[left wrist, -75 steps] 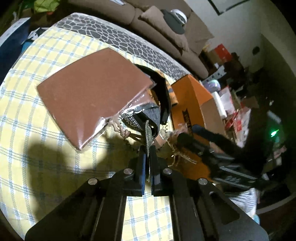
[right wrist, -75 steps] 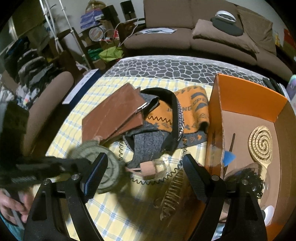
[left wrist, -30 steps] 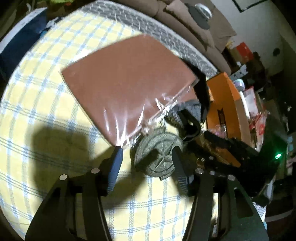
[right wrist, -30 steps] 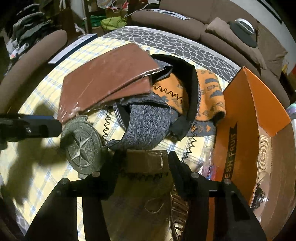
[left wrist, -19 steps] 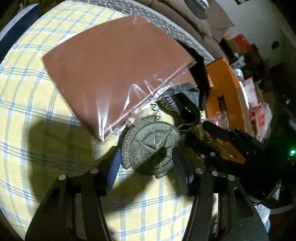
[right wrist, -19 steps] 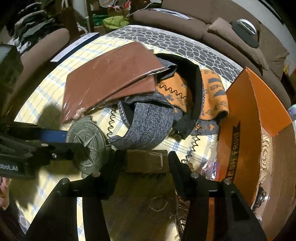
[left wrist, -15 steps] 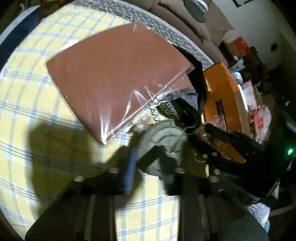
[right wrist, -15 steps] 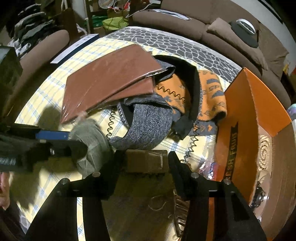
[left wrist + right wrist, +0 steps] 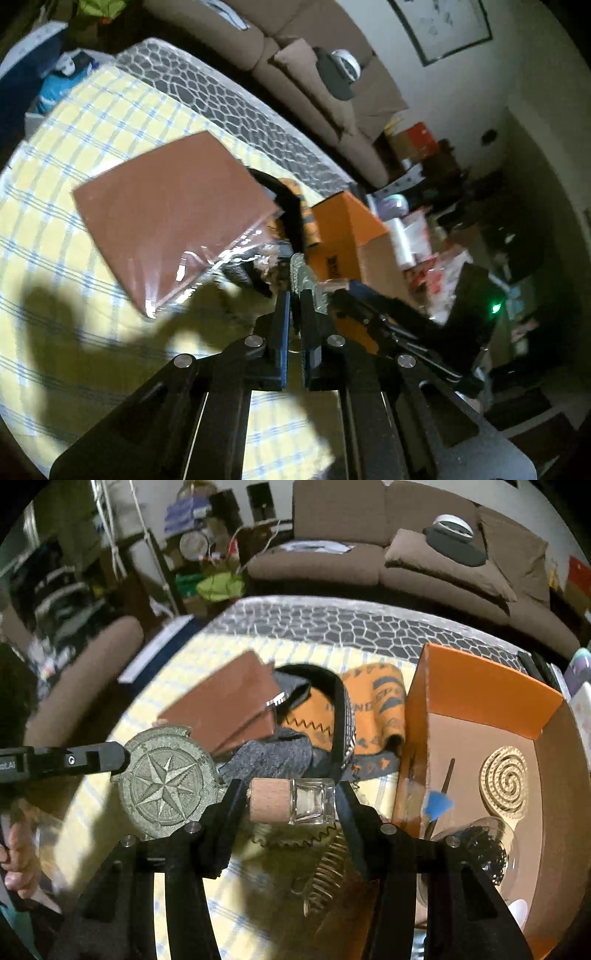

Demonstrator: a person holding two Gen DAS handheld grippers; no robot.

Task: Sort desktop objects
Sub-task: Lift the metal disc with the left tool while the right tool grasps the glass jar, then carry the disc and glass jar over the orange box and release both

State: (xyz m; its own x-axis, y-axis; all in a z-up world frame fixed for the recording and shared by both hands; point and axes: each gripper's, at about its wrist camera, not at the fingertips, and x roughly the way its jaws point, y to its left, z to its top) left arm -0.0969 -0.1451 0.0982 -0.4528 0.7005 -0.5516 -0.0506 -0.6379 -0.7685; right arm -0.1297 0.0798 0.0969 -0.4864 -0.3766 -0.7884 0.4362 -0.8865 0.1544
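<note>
the desk (image 9: 207, 653) wears a yellow cloth with a blue check, and a grey cobble-pattern strip (image 9: 332, 624) runs along its far edge. on the cloth lie flat brown packets in clear wrap (image 9: 173, 218), partly over a heap of grey, black and orange knitwear (image 9: 332, 716). an open orange box (image 9: 480, 690) stands at the right, beside the heap. near it lie a coiled black cord (image 9: 295, 840) and a brown hair clip (image 9: 325, 878).
</note>
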